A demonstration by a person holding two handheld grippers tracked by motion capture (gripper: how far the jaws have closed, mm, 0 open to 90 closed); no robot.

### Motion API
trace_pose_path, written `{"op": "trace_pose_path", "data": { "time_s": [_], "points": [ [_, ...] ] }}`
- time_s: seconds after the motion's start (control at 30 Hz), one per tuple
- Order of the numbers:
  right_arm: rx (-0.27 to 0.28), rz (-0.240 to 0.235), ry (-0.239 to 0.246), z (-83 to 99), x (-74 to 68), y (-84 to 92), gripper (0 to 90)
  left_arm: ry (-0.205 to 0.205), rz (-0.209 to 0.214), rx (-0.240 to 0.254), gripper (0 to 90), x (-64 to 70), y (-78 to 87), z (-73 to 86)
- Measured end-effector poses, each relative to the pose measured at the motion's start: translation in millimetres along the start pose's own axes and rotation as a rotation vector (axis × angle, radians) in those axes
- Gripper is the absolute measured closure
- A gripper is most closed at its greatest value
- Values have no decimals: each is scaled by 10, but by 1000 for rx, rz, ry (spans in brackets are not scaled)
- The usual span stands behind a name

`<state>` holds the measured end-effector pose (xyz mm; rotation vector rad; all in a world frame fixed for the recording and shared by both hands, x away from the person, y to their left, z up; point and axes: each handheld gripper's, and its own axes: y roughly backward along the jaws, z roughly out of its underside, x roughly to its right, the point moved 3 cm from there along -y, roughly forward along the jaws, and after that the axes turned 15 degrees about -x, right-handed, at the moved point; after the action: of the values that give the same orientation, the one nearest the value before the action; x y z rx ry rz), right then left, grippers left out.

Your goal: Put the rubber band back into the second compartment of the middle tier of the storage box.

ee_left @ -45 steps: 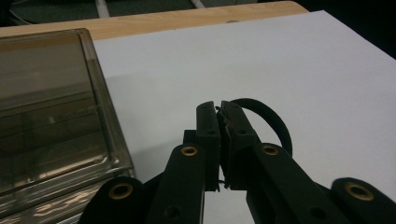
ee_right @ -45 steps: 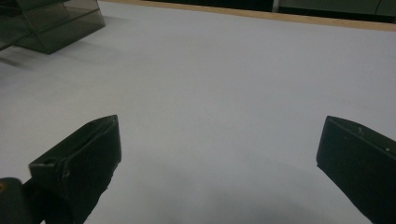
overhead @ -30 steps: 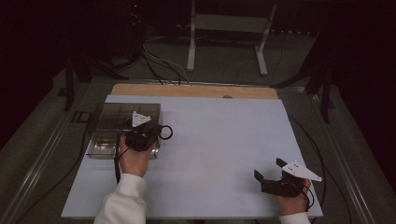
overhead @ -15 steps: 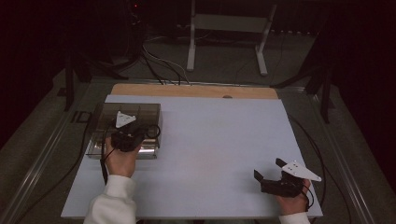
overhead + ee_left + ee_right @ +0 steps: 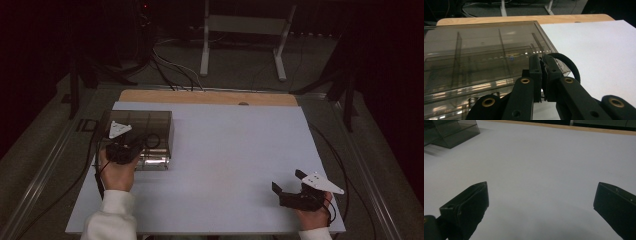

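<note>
The black rubber ring (image 5: pixel 570 66), pinched between the closed jaws of the left gripper (image 5: pixel 134 148), hung at the near right corner of the smoky transparent plastic organiser box (image 5: pixel 150 125) at the left of the white worktop (image 5: pixel 235 150). Over the past second that gripper had slid leftward along the box front, carrying the ring with it, so it looked to be bound for a compartment further left. The right gripper (image 5: pixel 290 192) stayed parked, jaws wide apart and empty, near the front right edge. Between them the sheet lay bare, with ample room.
</note>
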<state>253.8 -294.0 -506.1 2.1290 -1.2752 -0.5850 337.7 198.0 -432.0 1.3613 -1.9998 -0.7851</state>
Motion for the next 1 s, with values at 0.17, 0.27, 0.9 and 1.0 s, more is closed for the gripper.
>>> {"op": "trace_pose_path", "data": {
  "time_s": [0.17, 0.27, 0.9, 1.0],
  "points": [
    [-2, -1, 0, 0, -5, -6, 0, 4, -8, 3, 876, -50, 33, 22],
    [-3, -1, -2, 2, -2, -7, 0, 8, -12, 6, 875, -90, 49, 40],
    [-4, -1, -6, 6, 1, -4, 0, 23, -42, 10, 875, -272, 92, 168],
    [-7, -2, -7, 7, 0, -6, 0, 18, -45, 13, 874, -287, 90, 192]
  ]
}}
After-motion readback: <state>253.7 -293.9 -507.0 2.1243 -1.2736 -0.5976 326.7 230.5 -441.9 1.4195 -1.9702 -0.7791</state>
